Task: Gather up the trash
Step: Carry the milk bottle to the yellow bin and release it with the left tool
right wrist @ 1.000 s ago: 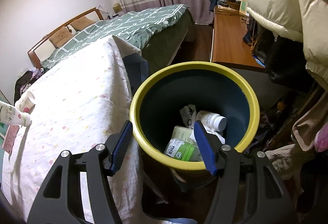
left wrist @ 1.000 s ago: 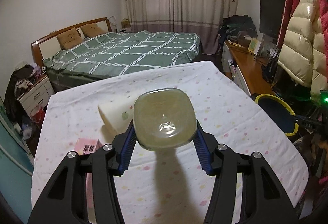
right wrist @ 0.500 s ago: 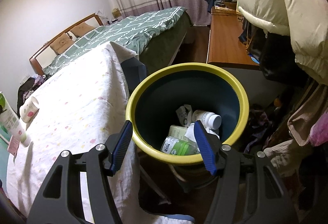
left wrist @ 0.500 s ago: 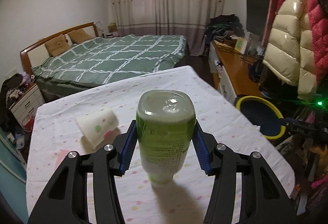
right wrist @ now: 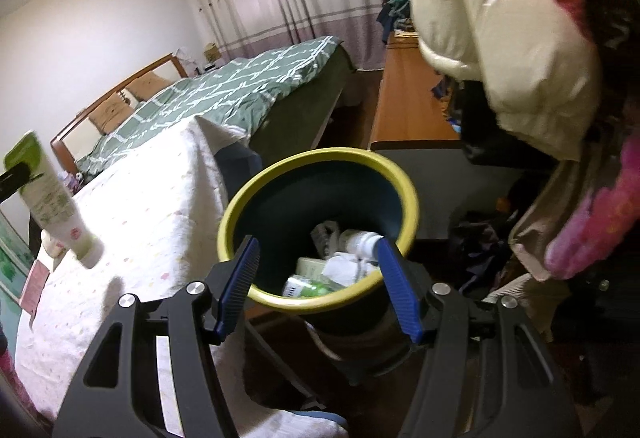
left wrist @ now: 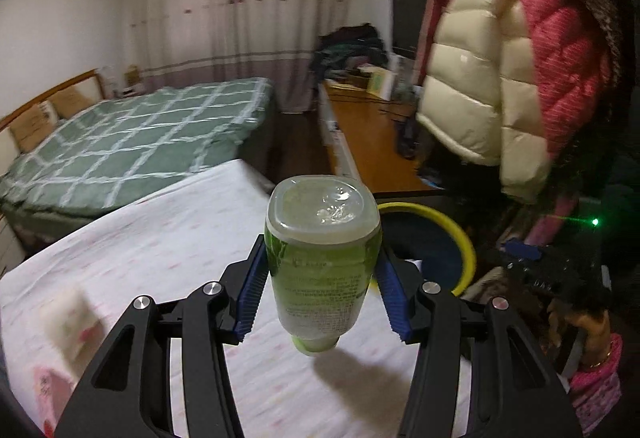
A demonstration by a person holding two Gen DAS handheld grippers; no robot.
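Left wrist view: the green bottle (left wrist: 322, 262) is clamped cap-down by the left gripper (left wrist: 322, 292), the bin (left wrist: 460, 238) ahead-right. The right gripper (right wrist: 318, 288) is held open and empty over it. An early release could drop the bottle outside the rim.

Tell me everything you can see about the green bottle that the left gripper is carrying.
The green bottle looks like soft translucent plastic, green with a printed label, and has a squarish, rounded clear base. It hangs upside down, base up and pale cap down, slightly tilted. The left gripper holds it, ribbed blue fingers pressing its sides. It is off the spotted tablecloth, casting a shadow there. Nothing else touches it; the yellow-rimmed bin sits beyond.
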